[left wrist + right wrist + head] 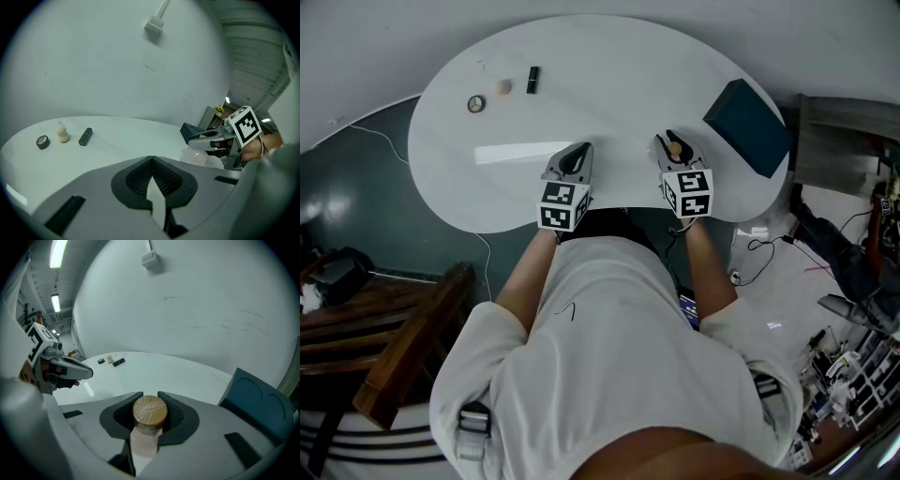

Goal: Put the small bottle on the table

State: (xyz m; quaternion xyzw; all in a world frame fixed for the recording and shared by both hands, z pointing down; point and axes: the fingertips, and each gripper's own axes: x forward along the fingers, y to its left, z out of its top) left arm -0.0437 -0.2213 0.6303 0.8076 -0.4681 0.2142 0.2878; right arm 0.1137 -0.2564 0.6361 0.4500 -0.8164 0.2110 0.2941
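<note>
The small bottle has a round wooden cap and a pale translucent body. My right gripper is shut on it just below the cap, over the table's near edge. In the head view the bottle shows between the right gripper's fingers. In the left gripper view the bottle hangs low by the white table; whether it touches, I cannot tell. My left gripper is shut with nothing in it, and in the head view it rests beside the right one.
A dark teal box lies on the table's right end. At the far left lie a small black round thing, a beige gourd-shaped piece and a black stick. A wooden chair stands left of the person.
</note>
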